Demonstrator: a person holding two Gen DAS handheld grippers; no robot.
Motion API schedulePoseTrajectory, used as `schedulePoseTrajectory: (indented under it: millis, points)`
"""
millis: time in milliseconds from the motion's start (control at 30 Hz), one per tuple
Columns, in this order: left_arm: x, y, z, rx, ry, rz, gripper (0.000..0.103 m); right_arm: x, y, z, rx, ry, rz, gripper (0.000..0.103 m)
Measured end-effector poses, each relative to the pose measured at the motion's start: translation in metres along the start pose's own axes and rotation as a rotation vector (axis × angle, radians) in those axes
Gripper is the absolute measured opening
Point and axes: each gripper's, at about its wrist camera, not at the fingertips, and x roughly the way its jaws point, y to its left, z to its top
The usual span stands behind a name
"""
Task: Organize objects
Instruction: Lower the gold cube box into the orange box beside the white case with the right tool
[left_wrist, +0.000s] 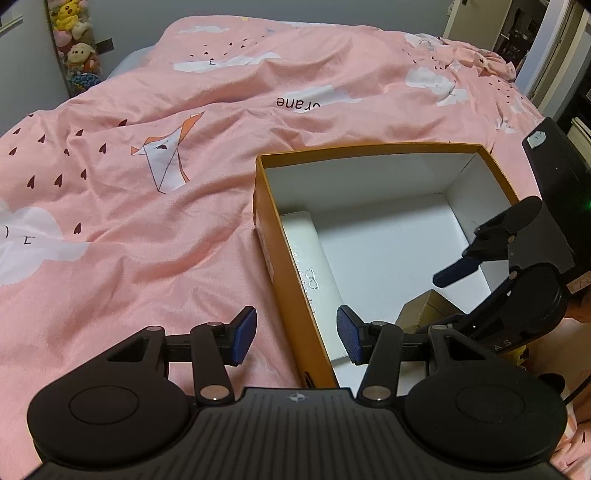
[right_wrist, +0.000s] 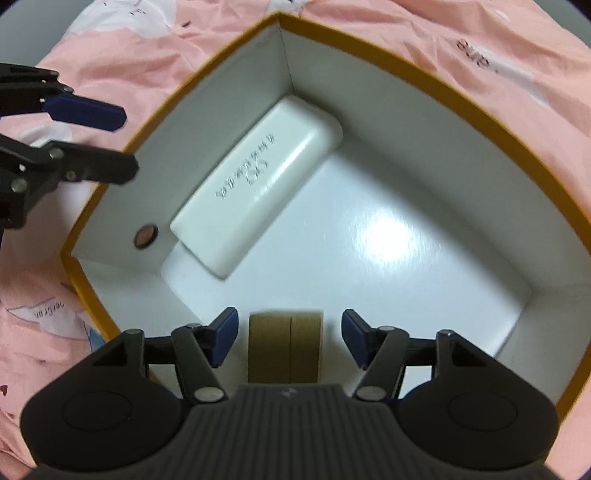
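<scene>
Down on the bed (left_wrist: 147, 229), spread with a pink quilt printed with white clouds, small dark hearts and an origami crane, sits an open cardboard box (left_wrist: 280, 273) with orange-brown outer walls and a white inside. A white glasses case (right_wrist: 258, 184) lies on the box floor along one wall, its end pushed towards a corner, with a printed line of text and a small glasses symbol on top. A small brown cardboard carton (right_wrist: 286, 347) stands inside the box near the opposite wall from that corner, apart from the case. The right gripper (right_wrist: 288, 336) points steeply down into the box with the carton between its blue pads; its jaws stand apart, and a clear gap shows on each side of the carton, so the pads do not press on it. The left gripper (left_wrist: 297, 332) hangs at the box's near side, half open, with the orange wall running between its two blue pads; one pad is outside over the quilt and the other inside the box, and neither is seen touching the wall. In the right wrist view a small round hole (right_wrist: 146, 236) shows in the box wall beside the case. Soft toys (left_wrist: 75, 37) are stacked against the far wall behind the bed
</scene>
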Motion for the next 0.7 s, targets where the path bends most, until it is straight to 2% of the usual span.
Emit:
schedulePoseTrajectory:
  millis: [100,167,233,433,700]
  points:
    - [-0.001,0.000,0.000,0.008,0.010,0.001,0.059,0.000,0.001,-0.007,-0.008,0.020,0.012,0.062]
    - [-0.002,0.001,0.001,0.012,0.022,0.006,0.059,0.003,0.002,-0.011,-0.016,0.033,0.027,0.052]
    - [-0.005,0.003,0.001,0.013,0.029,0.006,0.059,0.001,0.003,-0.012,-0.027,0.022,0.040,0.046]
    - [-0.012,0.007,0.009,0.020,0.053,-0.016,0.059,-0.008,0.013,-0.005,-0.179,0.016,0.063,0.045]
    - [-0.014,0.004,0.020,0.026,0.060,-0.013,0.059,-0.023,0.035,0.017,-0.477,0.028,0.206,0.045]
